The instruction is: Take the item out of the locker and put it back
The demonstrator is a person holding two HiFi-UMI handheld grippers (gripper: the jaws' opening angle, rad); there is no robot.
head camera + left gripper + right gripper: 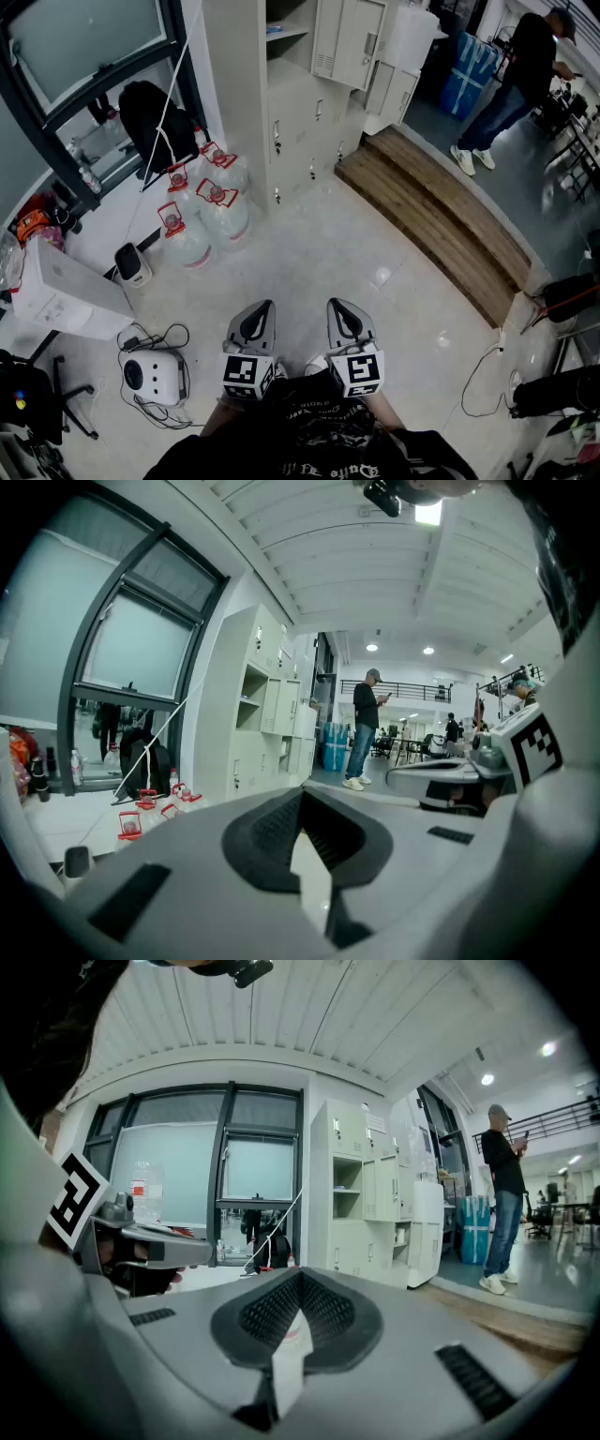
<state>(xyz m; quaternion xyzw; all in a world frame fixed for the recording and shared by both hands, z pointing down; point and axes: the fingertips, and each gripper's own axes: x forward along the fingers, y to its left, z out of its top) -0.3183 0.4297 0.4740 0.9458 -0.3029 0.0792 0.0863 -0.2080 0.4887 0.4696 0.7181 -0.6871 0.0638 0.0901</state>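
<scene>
The left gripper [264, 306] was shut, its two jaws meeting at the tips with nothing between them. The right gripper [337, 303] was just beside it and shut the same way, with nothing in it either. Both pointed out over the pale floor [375, 262] and a little down, and each had a cube with black and white squares [247, 373] at its back end, near the holder's dark clothes [319, 441].

The lockers [305, 112] stood well ahead of both grippers, against the wall. They were grey-white, the low doors were closed, and one part higher up was open like a shelf. I could not pick out the item; it was not in either gripper, and the closed doors hid whatever was inside.

Big clear water jugs [214, 208] with red handles sat on the floor just left of the lockers. A black bag [153, 117] leaned by the window [84, 42] behind them. A long wooden step [441, 220] ran off to the right of the lockers. A person [517, 80] in a dark top and jeans stood far back, near some blue crates [469, 75]. A white box [66, 298] lay on the left, close to a small white machine [155, 375] with tangled cords.
</scene>
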